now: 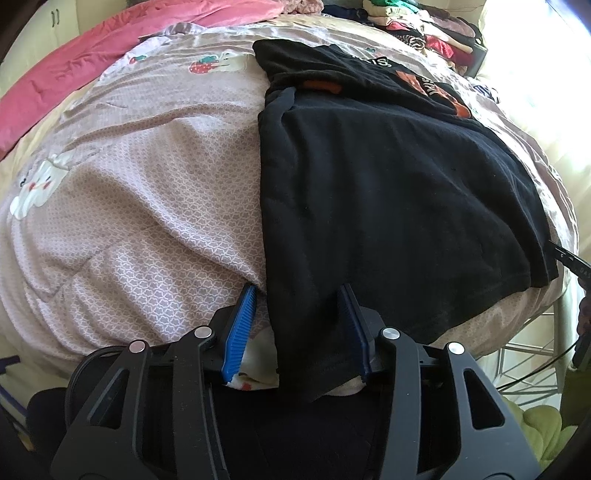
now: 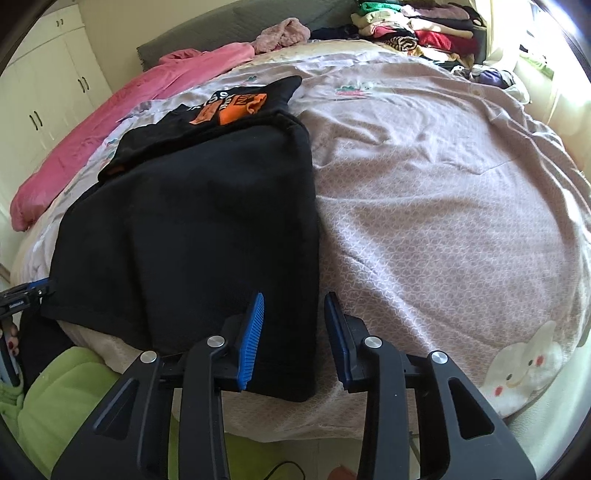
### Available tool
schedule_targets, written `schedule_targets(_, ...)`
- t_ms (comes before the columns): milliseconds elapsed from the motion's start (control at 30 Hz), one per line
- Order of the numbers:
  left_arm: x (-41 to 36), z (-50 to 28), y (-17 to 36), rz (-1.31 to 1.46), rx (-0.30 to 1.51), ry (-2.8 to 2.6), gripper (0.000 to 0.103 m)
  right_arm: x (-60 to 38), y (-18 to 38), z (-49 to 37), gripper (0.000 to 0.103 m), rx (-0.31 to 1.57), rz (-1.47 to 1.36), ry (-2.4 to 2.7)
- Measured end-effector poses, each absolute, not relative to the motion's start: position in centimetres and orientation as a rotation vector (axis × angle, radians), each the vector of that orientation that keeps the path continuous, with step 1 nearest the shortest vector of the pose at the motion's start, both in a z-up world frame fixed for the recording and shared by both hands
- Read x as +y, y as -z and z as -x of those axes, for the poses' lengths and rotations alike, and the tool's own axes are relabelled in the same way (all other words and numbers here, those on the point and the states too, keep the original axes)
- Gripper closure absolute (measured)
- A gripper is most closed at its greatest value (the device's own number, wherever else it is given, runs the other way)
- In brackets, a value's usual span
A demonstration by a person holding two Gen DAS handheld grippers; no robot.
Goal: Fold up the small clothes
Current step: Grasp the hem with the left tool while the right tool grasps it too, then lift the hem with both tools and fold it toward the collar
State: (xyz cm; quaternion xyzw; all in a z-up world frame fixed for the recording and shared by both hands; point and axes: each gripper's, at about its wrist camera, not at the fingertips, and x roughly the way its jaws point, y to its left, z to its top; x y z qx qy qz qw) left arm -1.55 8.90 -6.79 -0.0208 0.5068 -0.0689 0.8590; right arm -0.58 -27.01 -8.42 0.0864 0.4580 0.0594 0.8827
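Black shirt (image 1: 388,192) lying on bed (image 1: 147,184), hem at 6 o'clock. L gripper (image 1: 299,325) & R gripper (image 2: 295,332) jaws gaping wide, straddling hem corners, gripping nothing. Risk: pinching bedsheet too.

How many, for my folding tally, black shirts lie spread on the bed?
1: the black shirt lies at the near edge of the bed; the far clothes pile may hide others.

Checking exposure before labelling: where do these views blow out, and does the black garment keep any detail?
Left wrist view: window glare whitens the upper right edge; the black T-shirt shows only faint folds. Right wrist view: glare at the upper right corner; the T-shirt is nearly featureless; fisheye bulges the bedspread.
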Motion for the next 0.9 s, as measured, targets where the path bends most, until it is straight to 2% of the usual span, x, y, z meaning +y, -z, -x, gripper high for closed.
schedule_targets(100,8.9,1.3,7.0,0.047,1.066,0.145,0.063,-26.8,8.7,0.4,0.071,0.949,-0.189,-0.144)
schedule_targets(233,8.9,1.3,7.1,0.052,1.064,0.141,0.064,-26.5,8.1,0.5,0.093,0.933,-0.163,-0.16)
schedule_targets(300,8.7,1.4,6.7,0.049,1.049,0.145,0.08,-26.5,7.2,0.8,0.094,0.913,-0.152,-0.175)
schedule_targets(400,8.6,1.6,5.9,0.024,1.016,0.126,0.096,-26.7,5.7,1.2,0.095,0.873,-0.151,-0.194)
schedule_targets(667,9.4,2.3,3.3,0.075,0.953,0.159,0.099,-27.5,1.1,1.3,0.095,0.737,-0.159,-0.213)
schedule_targets(900,9.6,2.1,0.4,0.085,0.884,0.172,0.099,-27.1,-0.3,0.1,0.095,0.693,-0.155,-0.218)
